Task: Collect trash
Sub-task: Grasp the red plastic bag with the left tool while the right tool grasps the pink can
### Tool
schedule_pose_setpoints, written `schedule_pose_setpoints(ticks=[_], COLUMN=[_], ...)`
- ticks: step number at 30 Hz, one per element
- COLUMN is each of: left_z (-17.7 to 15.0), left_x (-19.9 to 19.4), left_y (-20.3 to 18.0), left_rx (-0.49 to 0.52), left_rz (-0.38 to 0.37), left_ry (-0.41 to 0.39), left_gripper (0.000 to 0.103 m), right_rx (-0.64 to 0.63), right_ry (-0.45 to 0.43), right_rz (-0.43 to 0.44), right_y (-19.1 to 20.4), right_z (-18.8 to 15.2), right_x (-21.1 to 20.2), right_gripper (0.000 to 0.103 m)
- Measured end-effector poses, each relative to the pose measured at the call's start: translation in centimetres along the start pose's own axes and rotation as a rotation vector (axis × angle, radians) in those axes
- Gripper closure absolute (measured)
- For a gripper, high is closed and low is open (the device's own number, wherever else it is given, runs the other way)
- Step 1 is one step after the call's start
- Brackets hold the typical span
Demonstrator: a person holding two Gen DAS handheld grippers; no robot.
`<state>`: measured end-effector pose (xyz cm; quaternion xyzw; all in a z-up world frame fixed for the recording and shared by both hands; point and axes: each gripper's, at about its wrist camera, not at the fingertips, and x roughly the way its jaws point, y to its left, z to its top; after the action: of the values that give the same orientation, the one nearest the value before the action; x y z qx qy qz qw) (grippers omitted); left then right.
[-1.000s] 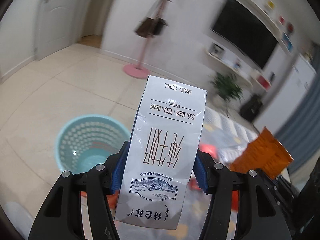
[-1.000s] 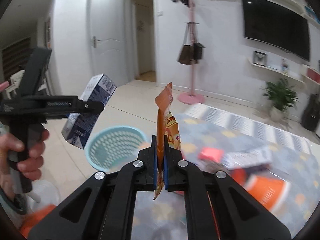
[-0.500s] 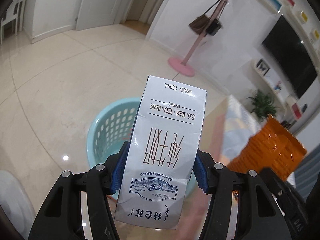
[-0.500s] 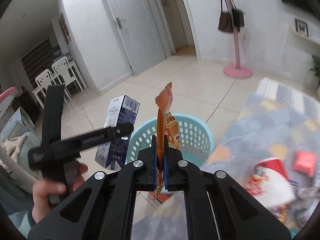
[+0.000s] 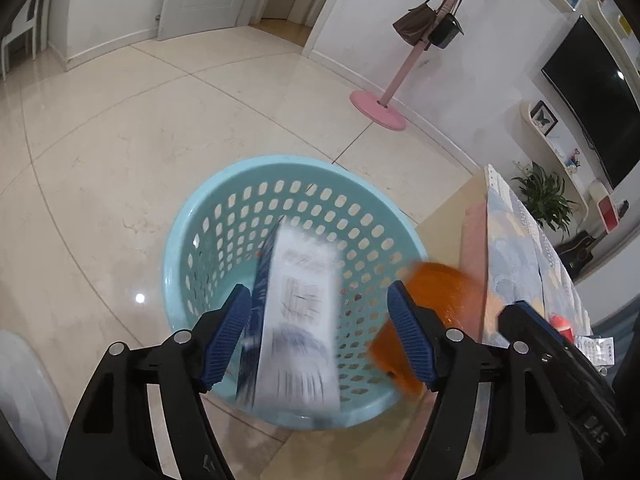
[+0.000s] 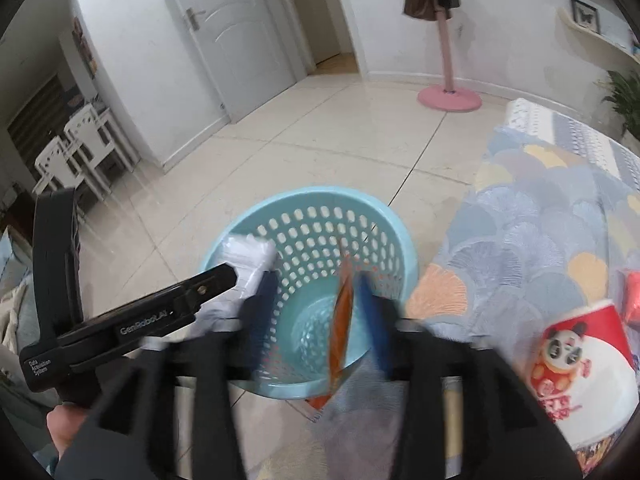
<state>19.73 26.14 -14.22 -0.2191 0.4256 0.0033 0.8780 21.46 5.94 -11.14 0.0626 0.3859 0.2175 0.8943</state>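
Note:
A light blue perforated basket stands on the tiled floor, also in the right wrist view. My left gripper is open above it, and the white milk carton is blurred, loose between the jaws and dropping into the basket. My right gripper is open over the basket too, and the orange snack wrapper falls free between its fingers; it shows as an orange blur in the left wrist view. The left gripper also appears in the right wrist view.
A table with a patterned cloth stands right of the basket, holding a red-and-white panda cup and other litter. A pink coat stand is farther back. White chairs stand at the left.
Both grippers moved over the basket and opened. The milk carton and the orange wrapper, held tight before, are now loose and falling.

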Motion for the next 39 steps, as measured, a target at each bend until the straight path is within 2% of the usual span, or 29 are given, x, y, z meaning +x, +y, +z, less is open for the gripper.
schedule_pose_setpoints(ticks=[7,13,18,21,24,28,30,34,36,39], left_z=[-0.6,-1.0,-3.3,-6.0,-9.3,-13.2,-15.3,-18.5,-19.6,-20.6], left_x=[-3.1,-8.8,-13.7,-15.4,-16.1,-15.7,-14.8,-12.5,-11.0,-8.7], left_y=[-1.3,-6.1,-11.8,-15.3,-18.5,-21.9,-23.4,-25.3,-25.9,-26.2], left_rx=[0.032,0.138,0.230,0.291,0.343,0.379,0.374,0.384,0.397,0.420], left_rz=[-0.054,-0.136,-0.261,-0.339,-0.394,-0.376,-0.393,-0.344,-0.289,-0.185], left_ry=[-0.052,-0.116,-0.116,-0.083,-0.031,0.043,0.098,0.178,0.212,0.258], left_gripper=[0.034,0.034,0.033,0.023,0.015,0.015,0.015,0.015,0.015,0.016], right_rx=[0.020,0.016,-0.037,-0.069,-0.087,-0.086,-0.081,-0.033,0.004,0.050], right_ry=[-0.059,-0.168,-0.280,-0.328,-0.323,-0.282,-0.252,-0.156,-0.119,-0.085], right_rz=[0.006,-0.027,-0.139,-0.240,-0.333,-0.425,-0.457,-0.429,-0.388,-0.359], right_y=[0.3,1.0,-0.6,-2.9,-6.1,-11.1,-13.7,-18.1,-19.9,-21.8], right_z=[-0.5,-1.2,-3.0,-4.7,-6.4,-9.1,-10.5,-12.4,-12.9,-13.1], right_x=[-4.6,-12.5,-21.6,-26.6,-29.5,-31.8,-32.1,-30.4,-29.5,-27.9], right_gripper=[0.053,0.053,0.053,0.053,0.053,0.053,0.053,0.054,0.058,0.059])
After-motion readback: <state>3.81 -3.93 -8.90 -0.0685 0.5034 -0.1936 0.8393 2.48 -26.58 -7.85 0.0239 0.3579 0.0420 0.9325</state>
